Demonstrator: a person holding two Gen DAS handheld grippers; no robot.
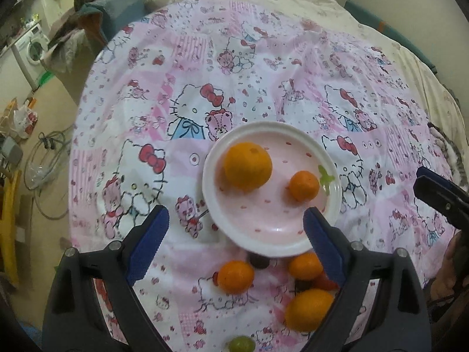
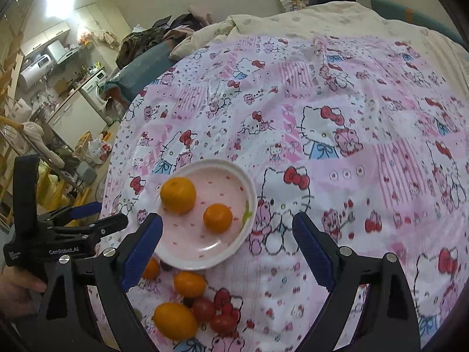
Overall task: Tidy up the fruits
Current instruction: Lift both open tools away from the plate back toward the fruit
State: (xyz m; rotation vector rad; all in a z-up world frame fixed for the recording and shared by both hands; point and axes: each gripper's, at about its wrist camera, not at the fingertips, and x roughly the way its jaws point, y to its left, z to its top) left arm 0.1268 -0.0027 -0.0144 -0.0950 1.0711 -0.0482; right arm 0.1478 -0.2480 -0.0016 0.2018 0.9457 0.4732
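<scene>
A white plate with a pink centre (image 1: pixel 272 214) (image 2: pixel 187 243) lies on the Hello Kitty cloth (image 1: pixel 205 67). It holds a large orange (image 1: pixel 247 165) (image 2: pixel 178 195) and a small orange (image 1: pixel 304 185) (image 2: pixel 217 217). Loose fruit lies on the cloth nearer to me: two small oranges (image 1: pixel 236 277) (image 1: pixel 304 265), an oval yellow-orange fruit (image 1: pixel 309 309) (image 2: pixel 176 319), red tomatoes (image 2: pixel 203 309), a dark grape (image 1: pixel 259 261) and a green grape (image 1: pixel 241 344). My left gripper (image 1: pixel 236 220) (image 2: pixel 102 215) hangs open and empty over the plate's near rim. My right gripper (image 2: pixel 227 223) (image 1: pixel 439 196) is open and empty, right of the plate.
The cloth covers a bed with a cream duvet (image 1: pixel 307 3) (image 2: pixel 322 17) behind it. Clothes (image 2: pixel 146 41) are piled at the far left corner. Left of the bed, the floor holds cables (image 1: pixel 47 158), bags and a washing machine (image 1: pixel 33 48). A hand (image 2: pixel 17 290) holds the left gripper.
</scene>
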